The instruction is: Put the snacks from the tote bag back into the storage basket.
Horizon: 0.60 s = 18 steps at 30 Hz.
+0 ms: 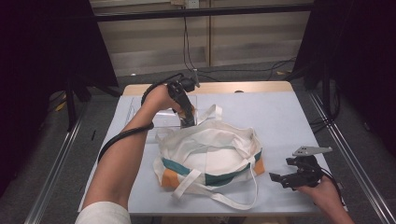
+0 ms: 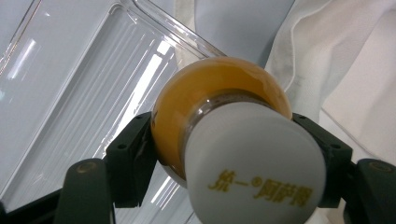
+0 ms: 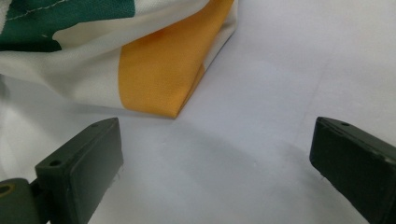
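Observation:
My left gripper (image 1: 187,120) points down over the clear plastic tray (image 1: 163,116), just behind the bag's rim, and is shut on a small bottle (image 2: 219,112) of orange liquid with a white cap (image 2: 254,163). Both black pads (image 2: 135,154) press on the bottle's sides. A cream canvas tote bag (image 1: 210,156) with green and orange bands lies open in the middle of the table. My right gripper (image 1: 282,179) rests low at the bag's right side, jaws wide apart with nothing between them, facing the bag's orange corner (image 3: 163,74).
The table (image 1: 280,121) has a pale blue-grey top. The bag's long straps (image 1: 224,198) trail toward the front edge. A metal frame and cables stand behind the table. Bare tabletop lies right of the bag.

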{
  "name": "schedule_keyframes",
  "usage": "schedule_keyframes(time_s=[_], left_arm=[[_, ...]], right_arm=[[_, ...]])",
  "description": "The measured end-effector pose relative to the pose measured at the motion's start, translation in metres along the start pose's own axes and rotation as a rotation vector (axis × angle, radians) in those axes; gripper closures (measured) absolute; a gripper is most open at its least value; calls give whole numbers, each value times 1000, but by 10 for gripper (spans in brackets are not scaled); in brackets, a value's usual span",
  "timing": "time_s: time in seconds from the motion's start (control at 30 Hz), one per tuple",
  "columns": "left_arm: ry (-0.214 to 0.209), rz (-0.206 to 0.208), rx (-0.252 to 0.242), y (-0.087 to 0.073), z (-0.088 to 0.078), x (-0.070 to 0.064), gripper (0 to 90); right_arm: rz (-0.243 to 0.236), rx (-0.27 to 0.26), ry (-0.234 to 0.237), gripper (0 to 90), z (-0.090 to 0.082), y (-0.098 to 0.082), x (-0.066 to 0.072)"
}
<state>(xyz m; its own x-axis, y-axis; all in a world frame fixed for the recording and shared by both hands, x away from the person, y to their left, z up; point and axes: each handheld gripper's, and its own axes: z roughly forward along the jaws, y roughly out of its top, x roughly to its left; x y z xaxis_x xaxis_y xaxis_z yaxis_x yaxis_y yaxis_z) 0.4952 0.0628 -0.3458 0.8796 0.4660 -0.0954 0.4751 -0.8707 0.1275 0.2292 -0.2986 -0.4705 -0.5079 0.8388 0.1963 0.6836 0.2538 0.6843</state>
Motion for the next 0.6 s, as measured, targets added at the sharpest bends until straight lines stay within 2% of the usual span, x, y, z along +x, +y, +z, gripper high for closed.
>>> schedule_keyframes(time_s=[0.23,0.3,0.37,0.6], left_arm=[[10,-2,-11,-1,0,-1,301],[3,-13,-22,-2,1,-1,300],[3,0,-15,-2,0,1,300],[4,-11,-31,-4,1,-1,298]], right_arm=[[-1,0,-1,24,0,0,0],[-2,0,0,24,0,0,-1],[-4,-2,0,24,0,0,0],[-10,-6,1,24,-1,0,0]])
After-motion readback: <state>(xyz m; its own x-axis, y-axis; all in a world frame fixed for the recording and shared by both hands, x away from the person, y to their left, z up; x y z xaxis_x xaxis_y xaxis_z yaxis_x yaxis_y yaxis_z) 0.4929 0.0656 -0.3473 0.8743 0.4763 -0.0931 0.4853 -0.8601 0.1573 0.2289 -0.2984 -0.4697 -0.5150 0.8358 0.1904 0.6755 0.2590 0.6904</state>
